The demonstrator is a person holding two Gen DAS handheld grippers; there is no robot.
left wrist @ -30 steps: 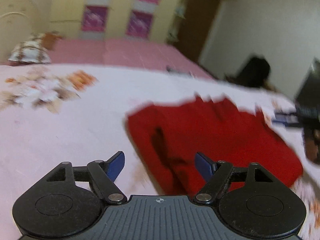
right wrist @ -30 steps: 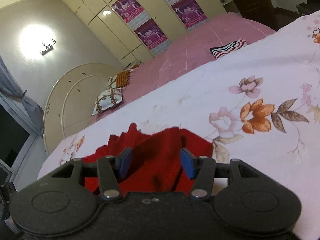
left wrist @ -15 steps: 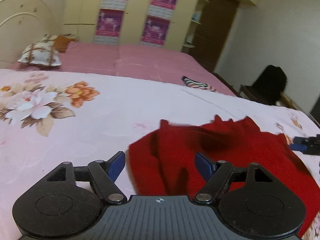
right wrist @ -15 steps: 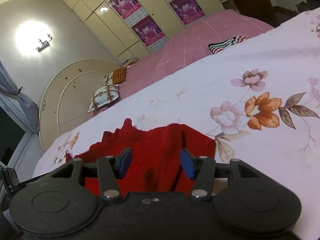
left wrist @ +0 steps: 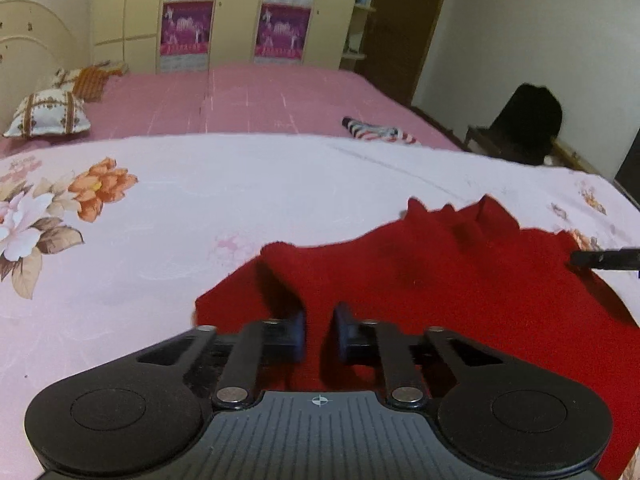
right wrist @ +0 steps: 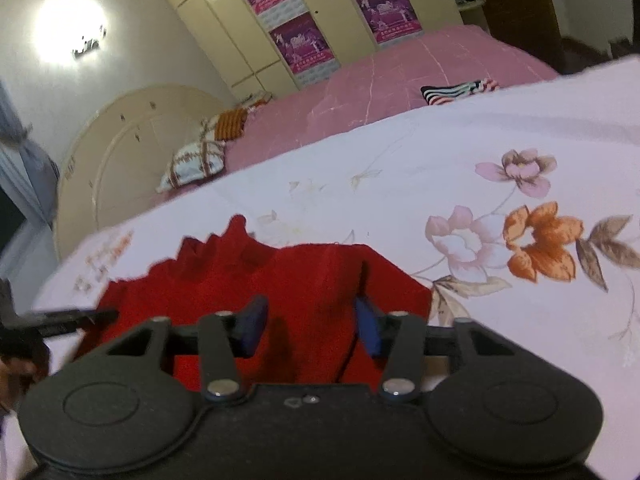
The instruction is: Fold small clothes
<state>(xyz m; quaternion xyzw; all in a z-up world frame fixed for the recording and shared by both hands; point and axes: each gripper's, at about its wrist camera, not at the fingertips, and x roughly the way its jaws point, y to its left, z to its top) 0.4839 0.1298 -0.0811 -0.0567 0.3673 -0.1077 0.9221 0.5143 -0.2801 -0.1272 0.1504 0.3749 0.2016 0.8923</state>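
Observation:
A small red garment lies spread on the pale floral bedsheet. My left gripper sits low at the garment's near left edge, its jaws nearly closed with a fold of red cloth between them. In the right wrist view the red garment lies just ahead, and my right gripper is open over its near right part, fingers wide apart. The other gripper's tip shows at the right edge of the left wrist view and at the left edge of the right wrist view.
A pink bedspread lies beyond the sheet, with a striped cloth on it and pillows at the far left. Wardrobes stand behind. A dark chair stands at the right.
My left gripper has dropped onto the garment's left edge and its jaws have closed from wide open to pinching the cloth. My right gripper stays open and has moved little.

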